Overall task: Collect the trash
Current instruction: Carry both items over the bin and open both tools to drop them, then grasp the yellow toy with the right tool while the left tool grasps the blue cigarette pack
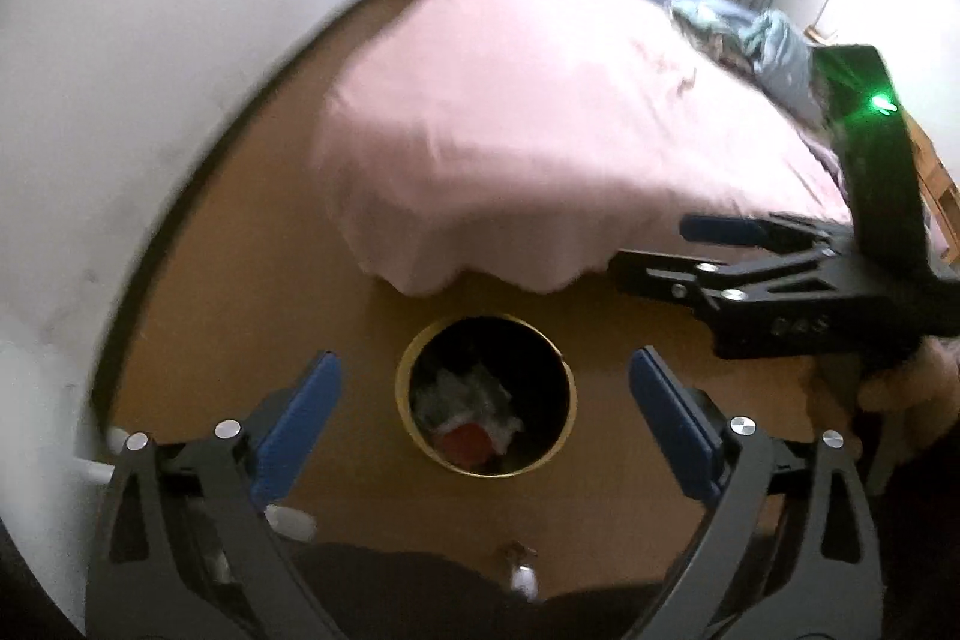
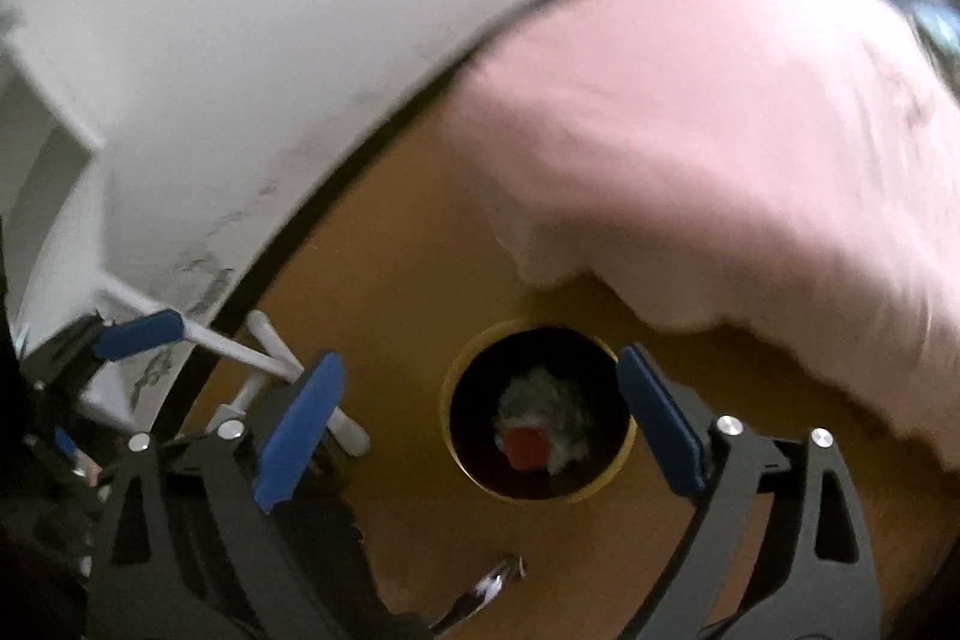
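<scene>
**Both grippers empty above the bin**

The left gripper point(image 1: 483, 418) hangs over the floor with its blue pads point(image 1: 297, 427) spread wide and nothing between them. Seen between the fingers, directly below, stands a round bin point(image 1: 567, 403) with a yellow rim and a dark inside. In it lies the trash point(image 1: 474, 409) — crumpled pale paper or plastic with a red round piece on top.

The right gripper point(image 2: 480, 421) is likewise spread wide and empty; from its own camera the same bin point(image 2: 447, 415) sits between its fingers, with the trash point(image 2: 540, 430) at the bottom. In the left view it shows side-on at the right edge point(image 1: 666, 250), a green light glowing on its body.

The bin stands on a brown floor point(image 1: 252, 280), just off the corner of a bed point(image 1: 510, 112) covered in pink cloth. A white wall point(image 2: 270, 40) runs along the left — a small shiny scrap point(image 2: 498, 577) lies on the floor near the bin.
</scene>
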A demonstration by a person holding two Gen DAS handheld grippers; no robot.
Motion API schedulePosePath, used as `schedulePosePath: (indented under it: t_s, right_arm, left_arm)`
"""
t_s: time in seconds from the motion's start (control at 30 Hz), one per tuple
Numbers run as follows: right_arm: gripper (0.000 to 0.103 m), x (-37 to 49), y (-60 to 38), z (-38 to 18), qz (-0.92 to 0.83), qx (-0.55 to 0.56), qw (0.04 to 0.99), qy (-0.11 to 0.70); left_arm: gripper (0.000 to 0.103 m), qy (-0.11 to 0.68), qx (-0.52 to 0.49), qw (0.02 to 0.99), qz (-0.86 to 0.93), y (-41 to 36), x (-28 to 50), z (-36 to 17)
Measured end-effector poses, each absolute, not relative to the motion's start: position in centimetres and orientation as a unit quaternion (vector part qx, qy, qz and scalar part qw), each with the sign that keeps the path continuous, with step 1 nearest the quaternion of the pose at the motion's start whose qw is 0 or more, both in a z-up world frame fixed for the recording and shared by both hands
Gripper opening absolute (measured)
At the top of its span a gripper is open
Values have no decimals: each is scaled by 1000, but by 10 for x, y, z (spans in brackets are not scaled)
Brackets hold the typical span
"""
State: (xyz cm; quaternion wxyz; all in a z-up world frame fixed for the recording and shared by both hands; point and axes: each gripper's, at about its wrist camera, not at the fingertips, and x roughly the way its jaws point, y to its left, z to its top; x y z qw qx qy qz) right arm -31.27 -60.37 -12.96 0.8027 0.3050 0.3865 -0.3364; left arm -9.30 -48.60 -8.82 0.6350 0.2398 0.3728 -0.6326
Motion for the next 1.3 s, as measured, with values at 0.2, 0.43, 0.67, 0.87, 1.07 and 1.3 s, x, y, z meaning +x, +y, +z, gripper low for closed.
schedulePosePath:
  t_s: [0.2, 0.43, 0.67, 0.87, 1.07, 1.3]
  right_arm:
    - [93, -193, -509, -59, -202, 191, 883, 379]
    - [93, -38, -370, -46, 46, 87, 906, 412]
    - [87, 66, -273, -56, 180, -16, 873, 452]
    - [69, 113, -234, -64, 211, -57, 851, 477]
    - [46, 113, -204, -69, 245, -106, 836, 479]
    - [14, 101, -201, -63, 227, -118, 842, 474]
  left_arm:
    - [96, 344, 219, 734, -542, -370, -21, -29]
    - [96, 385, 147, 842, -349, -178, 84, -13]
    - [96, 437, 46, 872, -215, -30, 121, -26]
    - [96, 452, 13, 875, -170, 31, 127, -35]
    - [96, 448, 18, 876, -175, 29, 139, -31]
    - [96, 427, 85, 874, -218, -11, 160, -22]
